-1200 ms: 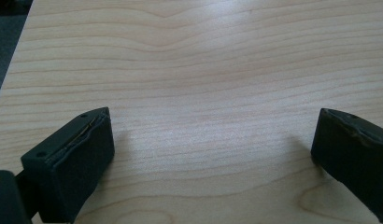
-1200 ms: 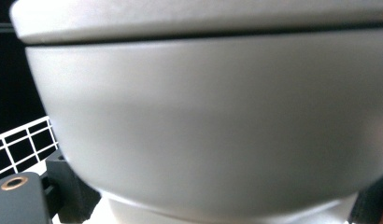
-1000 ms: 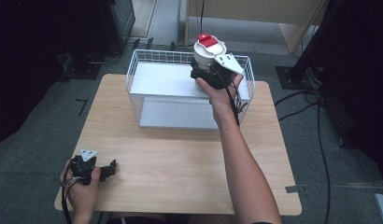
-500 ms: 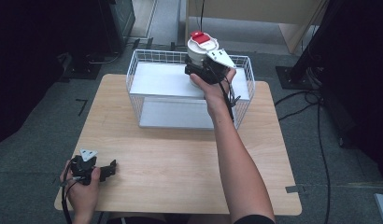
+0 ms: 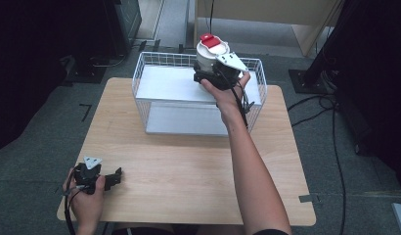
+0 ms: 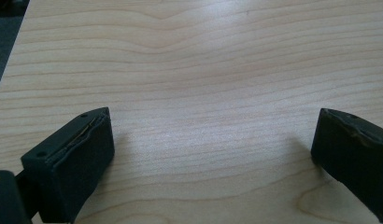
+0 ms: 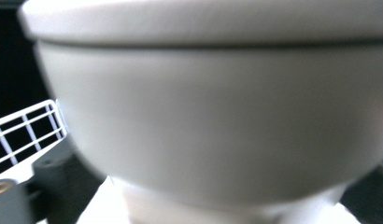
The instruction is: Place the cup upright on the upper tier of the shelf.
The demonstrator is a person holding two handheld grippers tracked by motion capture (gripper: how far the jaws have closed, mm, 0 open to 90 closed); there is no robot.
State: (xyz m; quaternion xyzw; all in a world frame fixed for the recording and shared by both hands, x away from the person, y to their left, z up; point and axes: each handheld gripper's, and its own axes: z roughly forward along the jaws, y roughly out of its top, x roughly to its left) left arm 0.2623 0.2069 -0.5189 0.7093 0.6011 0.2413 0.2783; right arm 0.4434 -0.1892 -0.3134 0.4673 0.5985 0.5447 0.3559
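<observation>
At the top centre of the high view, the right gripper (image 5: pixel 214 73) holds a white container (image 5: pixel 208 55) with a red cap (image 5: pixel 209 40) over the far edge of the white wire basket (image 5: pixel 144 85). Against the pictures from a second and half a second ago, the container has moved leftward along the basket's back rim and appears to sit a little lower. That suggests the person is carrying it into position for setting down inside, not lifting it away. In the right gripper view the container's pale rounded body (image 7: pixel 217 121) looms very close and blurred, with the dark jaws at the lower corners on either side of its narrower base, so the jaws appear closed on it; a piece of the basket's grid (image 7: pixel 26 133) shows at the left edge. The container does not yet seem to rest on the basket's white floor, and release is probably the remaining step. At the lower left of the high view, the left gripper (image 5: pixel 106 179) lies on the wooden table (image 5: pixel 189 171) where it was before, its jaws spread wide over bare wood in its own view (image 6: pixel 210 149).
</observation>
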